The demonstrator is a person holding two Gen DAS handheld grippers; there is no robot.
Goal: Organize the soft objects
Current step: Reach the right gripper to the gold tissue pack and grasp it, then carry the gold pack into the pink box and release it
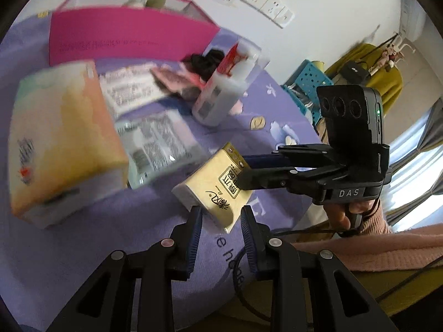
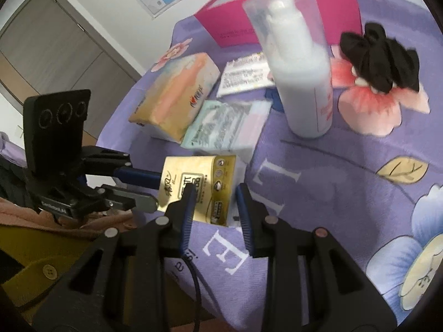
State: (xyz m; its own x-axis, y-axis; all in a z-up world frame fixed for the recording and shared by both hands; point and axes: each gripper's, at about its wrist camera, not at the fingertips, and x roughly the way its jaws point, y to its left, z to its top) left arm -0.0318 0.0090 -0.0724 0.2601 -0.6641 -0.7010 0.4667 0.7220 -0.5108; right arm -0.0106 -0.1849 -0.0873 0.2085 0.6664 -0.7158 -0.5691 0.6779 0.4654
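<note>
A small yellow tissue pack (image 1: 214,186) (image 2: 200,186) lies near the table's front edge. My left gripper (image 1: 221,215) is open, its fingertips on either side of the pack's near corner. My right gripper (image 2: 214,193) is open and reaches the pack from the other side; in the left wrist view its fingers (image 1: 249,178) straddle the pack's right end. A large pastel tissue pack (image 1: 63,141) (image 2: 175,94), a clear wipes packet (image 1: 157,146) (image 2: 227,126) and a black cloth (image 1: 207,61) (image 2: 382,61) lie further back.
A white bottle (image 1: 218,96) (image 2: 301,69) stands mid-table. A pink box (image 1: 130,36) (image 2: 238,19) stands open at the back. A flat white packet (image 1: 130,88) (image 2: 246,74) lies before it. The purple floral tablecloth (image 2: 346,193) covers the table. A blue crate (image 1: 310,83) sits beyond the edge.
</note>
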